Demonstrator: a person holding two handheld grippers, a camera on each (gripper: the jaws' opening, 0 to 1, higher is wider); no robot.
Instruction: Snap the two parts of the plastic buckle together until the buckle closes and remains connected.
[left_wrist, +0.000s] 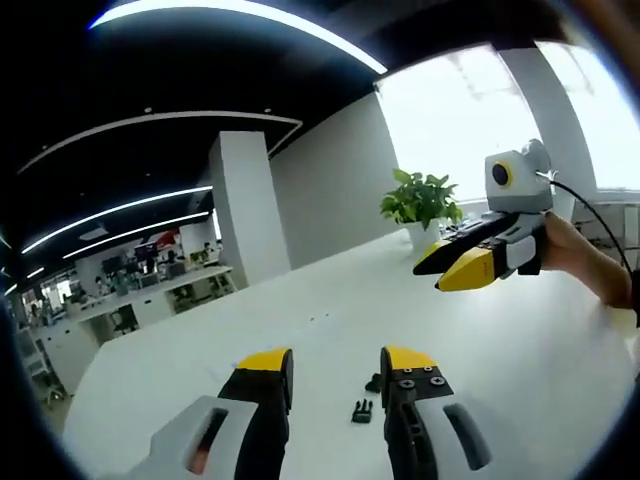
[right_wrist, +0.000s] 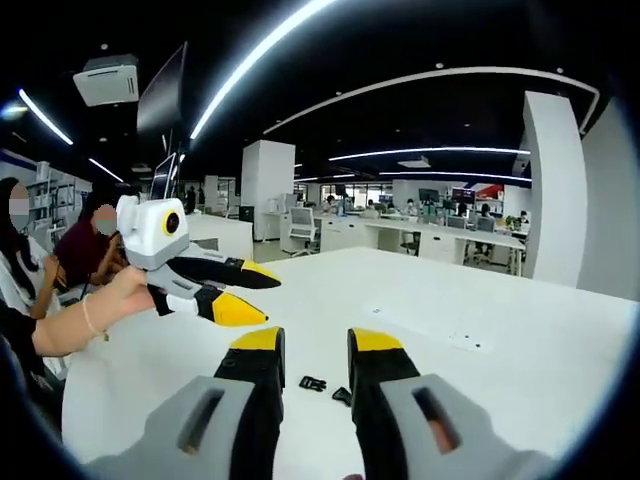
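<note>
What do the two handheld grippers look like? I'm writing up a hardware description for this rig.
Both match: the left gripper and right gripper have black jaws with yellow tips on light grey bodies with slotted openings. Screw heads dot one left jaw. Seen from the left gripper view, the right gripper trails a thin dark cable. The hand holding the left gripper wears a thin bracelet at the wrist.

An open-plan office is shown. Rows of desks (right_wrist: 440, 235) with monitors and seated people are seen beyond a long white table (right_wrist: 480, 320), under a dark ceiling lined with strip lights (right_wrist: 260, 50). White pillars (left_wrist: 245, 205) and a potted plant (left_wrist: 420, 205) are seen.
</note>
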